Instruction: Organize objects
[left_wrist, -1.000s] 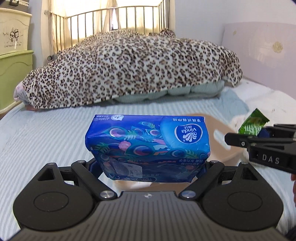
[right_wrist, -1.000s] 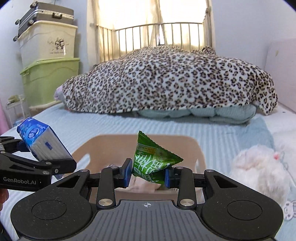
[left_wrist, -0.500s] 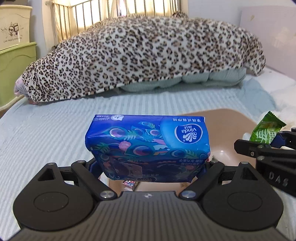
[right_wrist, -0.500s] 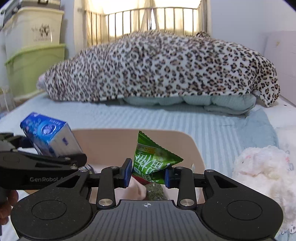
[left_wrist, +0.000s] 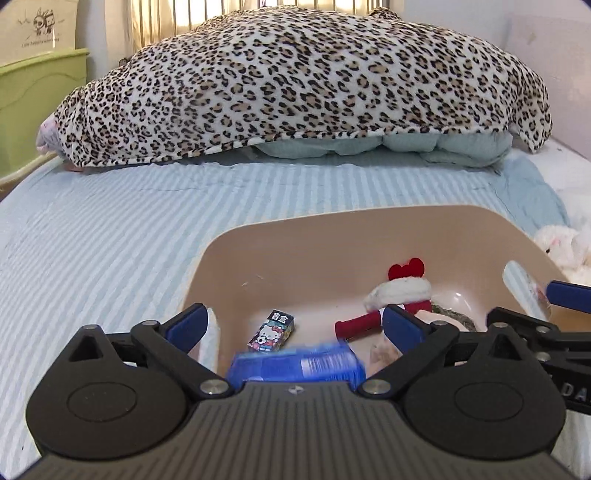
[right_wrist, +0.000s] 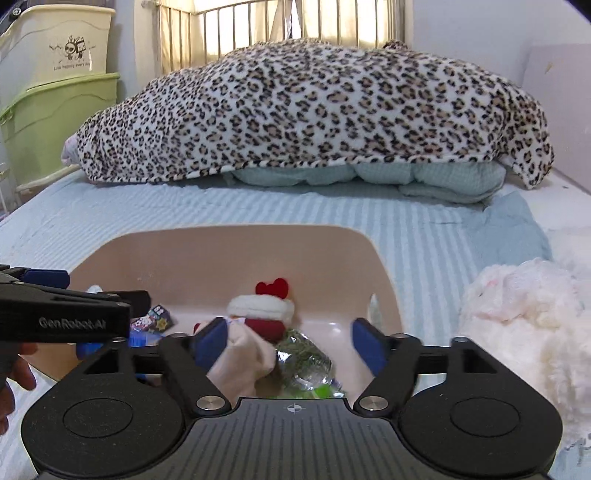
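A beige plastic bin (left_wrist: 369, 236) sits on the striped bed; it also shows in the right wrist view (right_wrist: 236, 240). My left gripper (left_wrist: 293, 325) is open over the bin's near left part, and the blue tissue pack (left_wrist: 295, 365) lies blurred just below it. My right gripper (right_wrist: 291, 341) is open over the bin's right part, and the green snack packet (right_wrist: 314, 391) is low between its fingers, blurred. In the bin lie a red-and-white plush toy (left_wrist: 399, 291), also in the right wrist view (right_wrist: 262, 310), and a small Hello Kitty box (left_wrist: 273, 330).
A leopard-print blanket (left_wrist: 295, 85) is heaped across the far side of the bed. A white fluffy plush (right_wrist: 517, 317) lies right of the bin. Green and cream storage boxes (right_wrist: 55, 92) stand at the left beside the bed. A metal bed rail is behind.
Both grippers moved forward over the bin and opened. The tissue pack left the left gripper and the green snack packet left the right one; both dropped toward the bin.
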